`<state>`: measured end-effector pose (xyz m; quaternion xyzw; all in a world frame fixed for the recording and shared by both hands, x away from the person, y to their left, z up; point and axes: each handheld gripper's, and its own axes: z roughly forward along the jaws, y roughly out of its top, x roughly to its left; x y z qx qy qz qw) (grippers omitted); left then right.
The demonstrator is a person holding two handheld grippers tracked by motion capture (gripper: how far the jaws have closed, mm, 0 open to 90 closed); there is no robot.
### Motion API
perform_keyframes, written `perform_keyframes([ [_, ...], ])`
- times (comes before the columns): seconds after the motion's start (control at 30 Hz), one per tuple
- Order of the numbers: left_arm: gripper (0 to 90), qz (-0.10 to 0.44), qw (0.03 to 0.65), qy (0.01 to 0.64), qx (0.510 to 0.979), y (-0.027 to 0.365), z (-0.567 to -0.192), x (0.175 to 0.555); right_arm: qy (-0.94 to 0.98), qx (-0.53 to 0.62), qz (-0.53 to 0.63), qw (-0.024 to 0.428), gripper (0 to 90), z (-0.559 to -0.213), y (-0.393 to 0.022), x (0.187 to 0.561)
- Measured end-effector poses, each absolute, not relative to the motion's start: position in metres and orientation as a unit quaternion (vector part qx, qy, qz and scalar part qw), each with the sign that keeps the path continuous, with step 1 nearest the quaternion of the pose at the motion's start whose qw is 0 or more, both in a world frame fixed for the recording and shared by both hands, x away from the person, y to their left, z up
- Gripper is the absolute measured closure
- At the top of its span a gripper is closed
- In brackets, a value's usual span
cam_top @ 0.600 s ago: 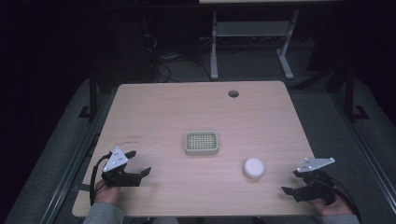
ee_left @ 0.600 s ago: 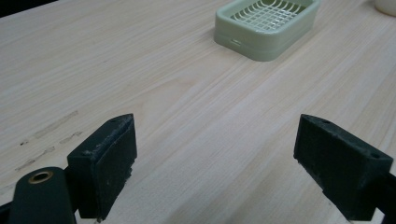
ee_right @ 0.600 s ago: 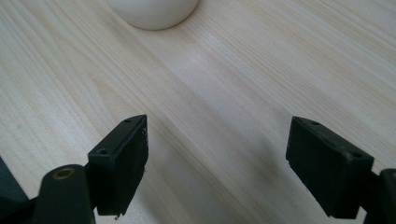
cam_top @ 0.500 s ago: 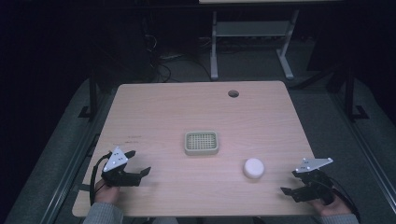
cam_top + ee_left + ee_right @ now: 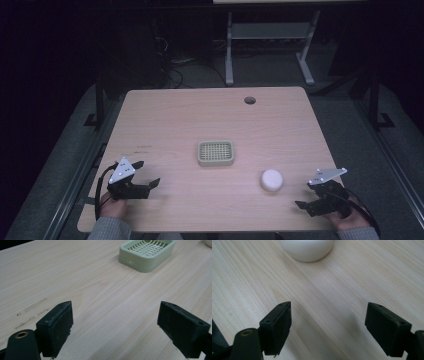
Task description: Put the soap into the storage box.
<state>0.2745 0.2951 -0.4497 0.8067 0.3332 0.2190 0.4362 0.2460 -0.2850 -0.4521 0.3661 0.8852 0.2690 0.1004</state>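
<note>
A pale green soap dish [image 5: 215,153] with a grid top sits at the table's middle. In the left gripper view the soap dish [image 5: 147,253] lies ahead and to the right. A white round bar [image 5: 271,179] rests to the dish's front right, and its lower edge [image 5: 307,248] shows just ahead in the right gripper view. My left gripper [image 5: 148,173] hovers near the front left edge, open and empty [image 5: 115,327]. My right gripper [image 5: 304,195] is at the front right, a short way from the white bar, open with nothing between its jaws [image 5: 328,328].
The wooden table [image 5: 175,115] has a round cable hole [image 5: 249,100] near its far edge. Faint scuff marks [image 5: 32,306] lie on the wood left of the left gripper. Dark floor and a metal table frame [image 5: 270,45] stand beyond.
</note>
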Motion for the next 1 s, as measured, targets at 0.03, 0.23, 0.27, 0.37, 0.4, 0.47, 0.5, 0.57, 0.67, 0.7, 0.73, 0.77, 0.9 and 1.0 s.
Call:
perform_keyframes([
  [0.03,12.8,0.22,0.436,0.332,0.807,0.295,-0.449,0.275,0.885,0.366,0.269,0.099,20.7,-0.452,-0.284,0.246],
  [0.23,12.8,0.218,0.433,0.338,0.806,0.296,-0.45,0.274,0.889,0.362,0.261,0.1,19.9,-0.449,-0.279,0.248],
  [0.27,12.8,0.218,0.434,0.338,0.806,0.296,-0.45,0.274,0.89,0.36,0.261,0.1,19.7,-0.448,-0.279,0.249],
  [0.37,12.8,0.219,0.435,0.338,0.806,0.296,-0.45,0.274,0.891,0.358,0.261,0.1,18.7,-0.446,-0.276,0.25],
  [0.4,12.8,0.218,0.434,0.338,0.806,0.296,-0.45,0.274,0.895,0.35,0.256,0.101,18.8,-0.444,-0.273,0.252],
  [0.47,12.8,0.218,0.434,0.338,0.806,0.296,-0.45,0.274,0.897,0.348,0.252,0.102,18.8,-0.443,-0.271,0.253],
  [0.5,12.9,0.219,0.434,0.337,0.807,0.297,-0.45,0.275,0.902,0.341,0.247,0.1,19.1,-0.441,-0.268,0.255],
  [0.57,12.8,0.22,0.433,0.336,0.807,0.297,-0.449,0.275,0.904,0.337,0.244,0.1,19.1,-0.439,-0.266,0.256],
  [0.67,12.8,0.219,0.437,0.338,0.804,0.297,-0.45,0.275,0.905,0.334,0.245,0.096,19.1,-0.437,-0.263,0.257],
  [0.7,12.8,0.219,0.439,0.338,0.803,0.297,-0.45,0.275,0.906,0.334,0.245,0.093,19.1,-0.436,-0.263,0.257],
  [0.73,12.8,0.22,0.438,0.337,0.804,0.297,-0.45,0.275,0.907,0.331,0.244,0.089,18.8,-0.436,-0.262,0.258],
  [0.77,12.8,0.219,0.438,0.338,0.804,0.297,-0.45,0.275,0.908,0.331,0.241,0.09,18.3,-0.436,-0.262,0.258],
  [0.9,12.8,0.219,0.439,0.338,0.803,0.297,-0.449,0.275,0.913,0.328,0.228,0.083,17.8,-0.434,-0.259,0.26],
  [1.0,12.8,0.218,0.441,0.341,0.801,0.297,-0.449,0.274,0.915,0.325,0.226,0.078,17.8,-0.429,-0.255,0.263],
])
